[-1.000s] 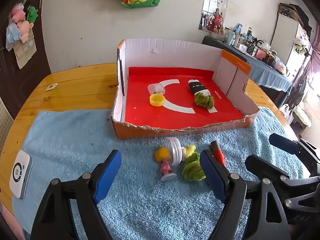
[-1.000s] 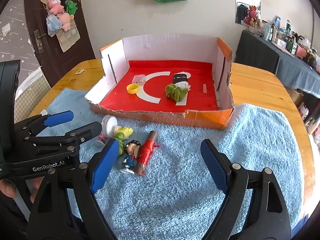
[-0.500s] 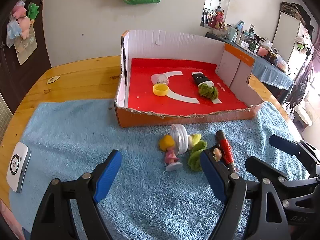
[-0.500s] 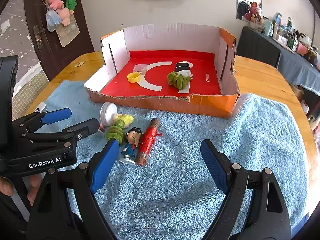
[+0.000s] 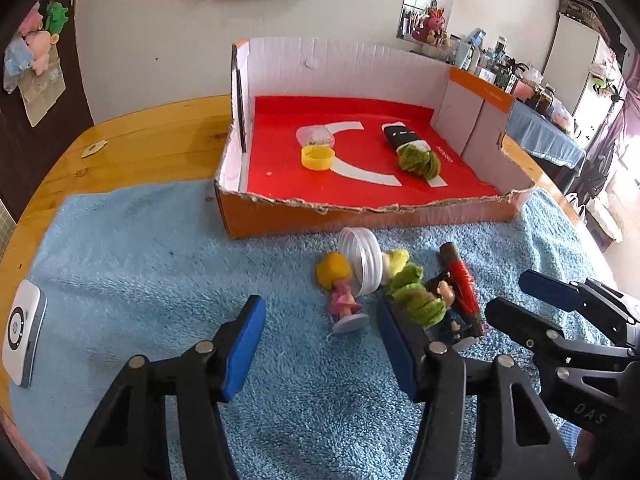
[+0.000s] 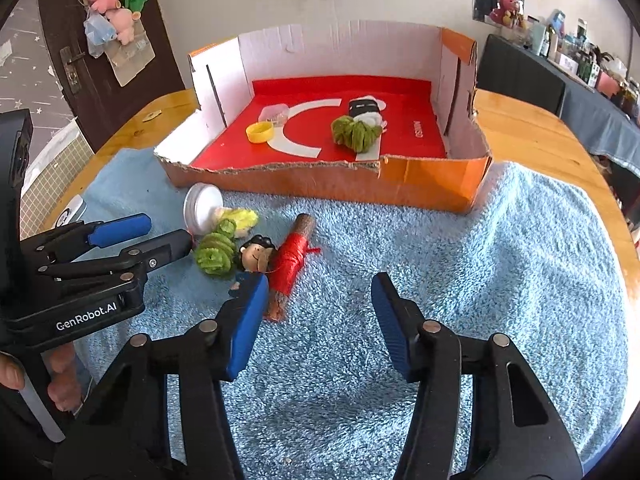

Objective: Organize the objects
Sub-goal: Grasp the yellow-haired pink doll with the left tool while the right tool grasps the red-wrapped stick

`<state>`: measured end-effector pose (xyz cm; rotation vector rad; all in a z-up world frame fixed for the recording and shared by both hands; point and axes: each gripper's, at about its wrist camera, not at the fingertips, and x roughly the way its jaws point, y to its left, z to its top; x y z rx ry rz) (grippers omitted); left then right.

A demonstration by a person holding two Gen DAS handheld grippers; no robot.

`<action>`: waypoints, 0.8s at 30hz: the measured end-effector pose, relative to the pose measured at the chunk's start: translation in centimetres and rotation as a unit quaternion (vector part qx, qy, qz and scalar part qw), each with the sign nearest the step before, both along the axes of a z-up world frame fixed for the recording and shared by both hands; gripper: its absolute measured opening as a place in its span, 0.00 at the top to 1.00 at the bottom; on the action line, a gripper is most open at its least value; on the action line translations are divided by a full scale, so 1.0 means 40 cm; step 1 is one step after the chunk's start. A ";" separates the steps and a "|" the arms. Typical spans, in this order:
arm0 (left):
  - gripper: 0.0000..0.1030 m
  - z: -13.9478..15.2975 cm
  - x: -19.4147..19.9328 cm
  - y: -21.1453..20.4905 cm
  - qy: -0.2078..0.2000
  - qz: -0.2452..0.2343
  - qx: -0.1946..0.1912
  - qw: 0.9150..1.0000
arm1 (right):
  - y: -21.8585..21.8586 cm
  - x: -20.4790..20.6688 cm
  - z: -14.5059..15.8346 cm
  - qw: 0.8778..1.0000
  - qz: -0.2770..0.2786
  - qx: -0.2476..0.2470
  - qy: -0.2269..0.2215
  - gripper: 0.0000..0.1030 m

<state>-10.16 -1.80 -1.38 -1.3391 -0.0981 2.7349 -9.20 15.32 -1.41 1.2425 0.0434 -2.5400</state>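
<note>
The loose toys lie in a small heap on the blue towel (image 5: 120,248), just below the torn front wall of the cardboard box (image 5: 360,216), a little right of centre in the left wrist view. All look light. The little doll with yellow hair (image 5: 340,292) is hard plastic on a round base and likely slippery; its narrow body seems the best place to pinch. The green yarn bundle (image 5: 416,300) is soft and should squash, so take it across the middle. The stick wound in red thread (image 6: 290,264) is stiff and offers grip at the wrapped part. A clear plastic lid (image 5: 362,264) stands on edge and may roll.

The left gripper (image 5: 320,344) is half open and closing, with only towel between its fingers. The right gripper (image 6: 316,316), low in its own frame, is closing too, gripping nothing; the stick lies just outside its left finger.
</note>
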 end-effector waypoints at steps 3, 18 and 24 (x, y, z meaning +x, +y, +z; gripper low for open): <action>0.45 -0.008 -0.006 -0.001 -0.004 -0.001 0.000 1.000 | -0.004 -0.006 -0.006 1.000 0.003 -0.002 -0.002 0.49; 0.45 -0.026 -0.032 -0.010 -0.014 0.002 -0.001 1.000 | -0.023 -0.042 -0.032 1.000 0.012 -0.008 -0.016 0.50; 0.45 -0.027 -0.043 0.000 -0.012 0.000 -0.009 1.000 | -0.030 -0.049 -0.034 1.000 0.011 -0.008 -0.015 0.50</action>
